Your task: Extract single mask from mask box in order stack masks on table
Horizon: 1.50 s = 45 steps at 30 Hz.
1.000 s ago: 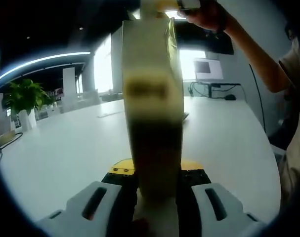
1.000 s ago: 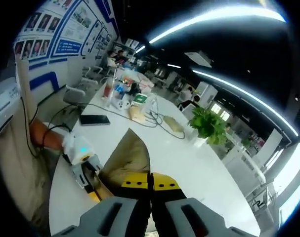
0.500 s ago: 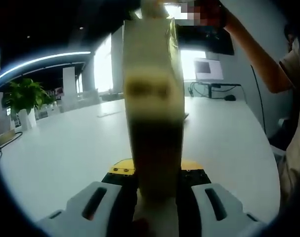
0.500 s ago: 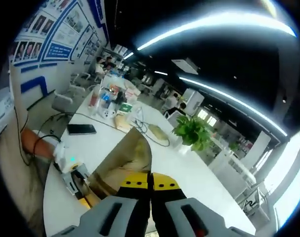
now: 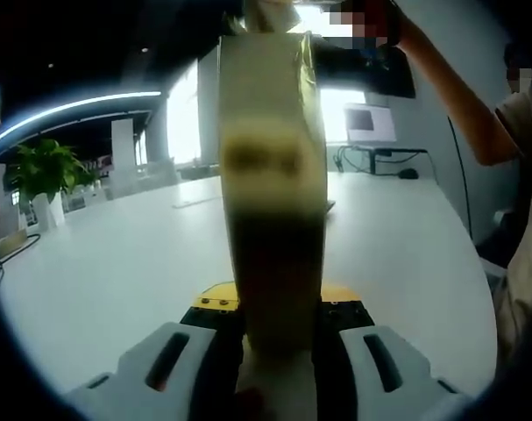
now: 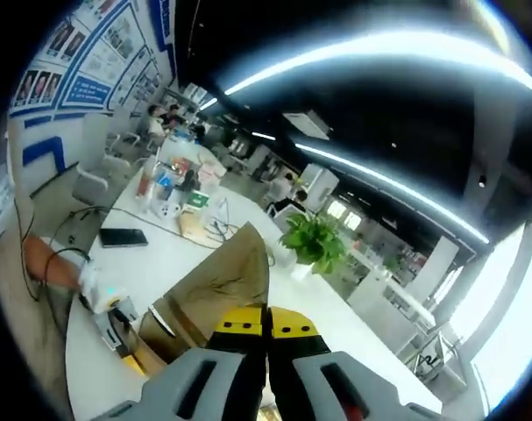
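A tall pale-yellow mask box stands upright on the white table, and my left gripper is shut on its lower part. At the box's top a pale mask sticks out, drawn upward by a person's hand. In the right gripper view my right gripper is shut on that mask, which looks tan and spreads ahead of the jaws. Below it, at the lower left, the left gripper sits by the box.
A potted plant stands at the table's far left, and a monitor with cables at the far end. The person's arm and body fill the right side. A phone, cables and small items lie further along the table.
The right gripper view has risen and tilted, with the mask pulled further up from the box. The hand at the top of the left gripper view has lifted slightly. The box and left gripper stay still.
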### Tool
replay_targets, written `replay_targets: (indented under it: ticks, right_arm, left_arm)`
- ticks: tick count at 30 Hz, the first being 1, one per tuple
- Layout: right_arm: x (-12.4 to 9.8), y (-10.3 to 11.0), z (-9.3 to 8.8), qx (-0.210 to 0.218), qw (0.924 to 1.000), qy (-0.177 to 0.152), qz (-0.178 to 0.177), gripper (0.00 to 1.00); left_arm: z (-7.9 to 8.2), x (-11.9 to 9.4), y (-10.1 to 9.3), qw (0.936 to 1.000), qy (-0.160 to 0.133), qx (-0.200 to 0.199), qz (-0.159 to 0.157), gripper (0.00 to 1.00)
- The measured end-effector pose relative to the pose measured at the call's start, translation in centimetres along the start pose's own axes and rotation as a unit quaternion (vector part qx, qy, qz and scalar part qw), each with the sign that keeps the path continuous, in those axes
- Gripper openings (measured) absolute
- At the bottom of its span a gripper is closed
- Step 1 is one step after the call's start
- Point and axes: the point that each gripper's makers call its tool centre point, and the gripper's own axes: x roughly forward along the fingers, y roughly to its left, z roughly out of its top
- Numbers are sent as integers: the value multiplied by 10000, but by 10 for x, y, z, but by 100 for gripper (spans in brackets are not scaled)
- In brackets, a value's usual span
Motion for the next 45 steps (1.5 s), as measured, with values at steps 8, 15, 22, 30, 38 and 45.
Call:
replay_targets:
  ticks: [8, 15, 22, 30, 38, 45]
  right_arm:
    - [-10, -25, -3, 132, 9990, -80, -430, 0]
    - [-12, -49, -41, 39, 9952, 415, -886, 0]
    - [-14, -60, -81, -25, 9893, 909, -1142, 0]
    - [-7, -62, -128, -246, 9798, 1550, -1242, 0]
    - [-1, -46, -170, -504, 9718, 2056, -1043, 0]
    - [2, -53, -186, -535, 9679, 2170, -1147, 0]
  left_arm:
    - [0, -1, -1, 10000, -2, -28, -13, 20]
    - [0, -1, 0, 10000, 2, -41, -4, 20]
    - [-1, -1, 1, 10000, 1, -46, -11, 20]
    - [-1, -1, 1, 10000, 3, -41, -5, 20]
    - [-1, -1, 0, 10000, 6, -53, -5, 20]
    - [-1, -1, 1, 10000, 3, -34, -4, 20]
